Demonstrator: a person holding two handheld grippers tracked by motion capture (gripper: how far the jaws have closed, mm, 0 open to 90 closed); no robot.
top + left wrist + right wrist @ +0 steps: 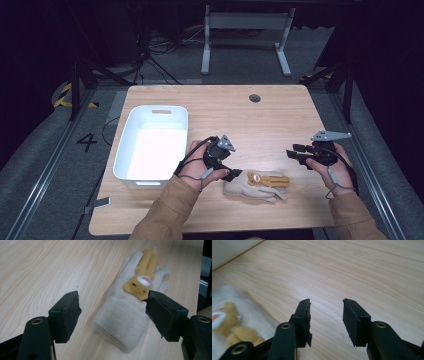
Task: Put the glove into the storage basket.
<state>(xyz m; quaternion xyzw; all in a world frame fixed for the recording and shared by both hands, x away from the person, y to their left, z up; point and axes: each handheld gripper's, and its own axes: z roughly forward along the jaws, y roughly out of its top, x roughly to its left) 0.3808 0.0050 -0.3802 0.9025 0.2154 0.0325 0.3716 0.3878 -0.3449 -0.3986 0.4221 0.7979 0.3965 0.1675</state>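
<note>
- Wooden table [280, 120] carries everything here: a bin at its left and a glove near the front edge, between the person's two hands.
- White plastic bin [129, 131] stands open and shows nothing inside; if the glove is meant to go into it, that placing is not yet done.
- Cream glove [256, 185] lies flat on the wood, just right of the bin and apart from it, with a yellow plush animal [265, 180] sewn on its back. In the left gripper view the glove [125, 315] has its ribbed cuff toward the camera and its finger ends pointing away.
- Left gripper [234, 174] sits low at the cuff end of the glove. In its own view the left gripper [112, 308] has its jaws spread wide, one on each side of the cuff, and I see no pad pressing the fabric. My reading is that the approach is made and the grasp is not.
- Right gripper [292, 153] is held off to the right, apart from the glove. In its own view the right gripper [326, 315] has its jaws parted over bare wood, holding nothing, with the glove [239, 315] off to one side.
- Judged overall, the work is at its start: closing on the cuff, lifting, carrying and releasing all look to be left.
</note>
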